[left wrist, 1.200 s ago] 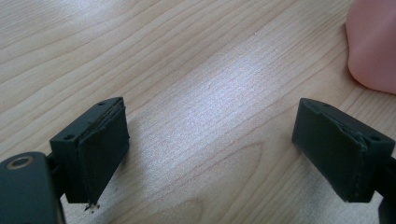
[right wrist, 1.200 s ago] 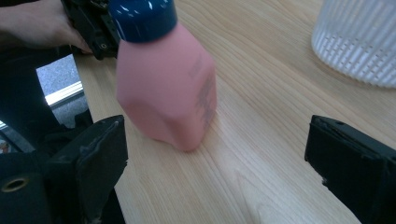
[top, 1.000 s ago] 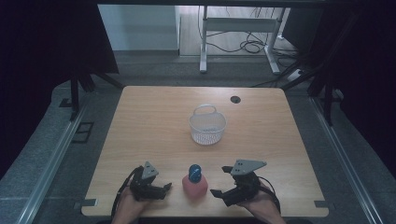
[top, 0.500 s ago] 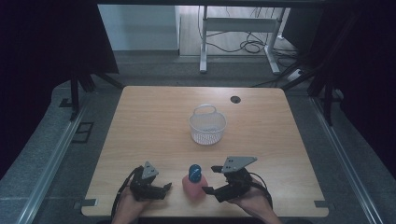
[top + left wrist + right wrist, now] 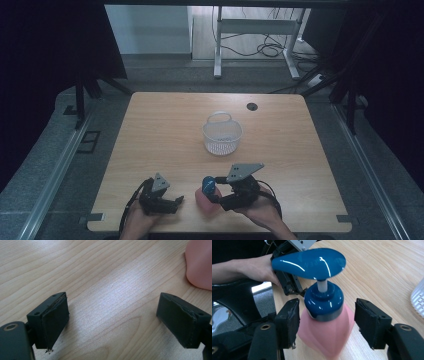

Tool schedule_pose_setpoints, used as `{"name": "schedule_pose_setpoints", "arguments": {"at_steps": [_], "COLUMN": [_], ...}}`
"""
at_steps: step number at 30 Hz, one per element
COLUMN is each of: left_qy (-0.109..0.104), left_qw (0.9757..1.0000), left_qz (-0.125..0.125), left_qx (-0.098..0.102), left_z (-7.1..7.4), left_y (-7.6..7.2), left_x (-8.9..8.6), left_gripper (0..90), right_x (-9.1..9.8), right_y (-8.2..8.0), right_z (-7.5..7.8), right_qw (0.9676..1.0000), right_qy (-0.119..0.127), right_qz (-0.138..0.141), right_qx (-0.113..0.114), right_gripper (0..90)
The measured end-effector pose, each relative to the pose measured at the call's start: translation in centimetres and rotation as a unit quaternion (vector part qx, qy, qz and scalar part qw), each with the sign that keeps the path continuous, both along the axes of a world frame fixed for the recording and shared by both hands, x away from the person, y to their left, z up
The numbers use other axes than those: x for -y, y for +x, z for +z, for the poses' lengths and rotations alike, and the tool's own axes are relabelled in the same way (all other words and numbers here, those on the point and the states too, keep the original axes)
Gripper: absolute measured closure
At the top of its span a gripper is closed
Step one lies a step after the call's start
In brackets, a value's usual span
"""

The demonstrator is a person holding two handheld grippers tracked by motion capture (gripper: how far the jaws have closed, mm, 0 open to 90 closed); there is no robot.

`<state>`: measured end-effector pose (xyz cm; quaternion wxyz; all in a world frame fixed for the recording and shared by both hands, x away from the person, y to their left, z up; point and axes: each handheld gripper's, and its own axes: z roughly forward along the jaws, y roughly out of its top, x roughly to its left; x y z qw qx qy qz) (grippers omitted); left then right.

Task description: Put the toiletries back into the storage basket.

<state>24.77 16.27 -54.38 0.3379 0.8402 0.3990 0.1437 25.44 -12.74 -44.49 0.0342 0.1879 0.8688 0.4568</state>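
Tabletop (image 5: 165, 130): pump bottle (image 5: 324, 322) between closing right tongs (image 5: 327, 326).

The pink bottle (image 5: 200, 263) is cut off by the edge in the left gripper view; its base is blurred in the right gripper view.

Wooden table (image 5: 150, 130), white basket (image 5: 222, 135), pink pump bottle (image 5: 206, 201)

Dim high view, dark surrounds, soft glare on wood, bottle base blurred
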Motion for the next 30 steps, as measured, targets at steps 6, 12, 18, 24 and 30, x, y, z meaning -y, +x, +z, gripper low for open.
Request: {"name": "schedule_pose_setpoints", "arguments": {"at_steps": [6, 12, 18, 24, 30], "left_qy": [0.000, 0.000, -0.003, -0.003, -0.003], "left_qw": [1.0000, 1.0000, 1.0000, 1.0000, 1.0000], "left_qz": [0.000, 0.000, 0.002, 0.002, 0.002], "left_qx": [0.000, 0.000, 0.000, 0.000, 0.000], "left_z": [0.0, 0.0, 0.0, 0.0, 0.0], "left_y": [0.0, 0.0, 0.0, 0.0, 0.0], "left_x": [0.0, 0.0, 0.0, 0.0, 0.0], "left_gripper": [10.5, 10.5, 10.5, 10.5, 10.5], "right_x": [-0.7, -1.2, -1.5, -1.3, -0.8], "right_y": [0.3, 0.5, 0.4, 0.4, 0.7], "right_z": [0.1, 0.0, 0.2, 0.5, 1.2], "right_qw": [1.0000, 0.9999, 0.9998, 0.9998, 0.9999], "right_qy": [0.004, 0.005, -0.003, -0.007, -0.004], "right_qz": [0.006, 0.012, 0.008, 0.006, 0.007], "right_qx": [-0.001, 0.001, 0.019, 0.018, 0.012], "right_gripper": [44.0, 48.1, 52.5, 52.7, 52.7]}}
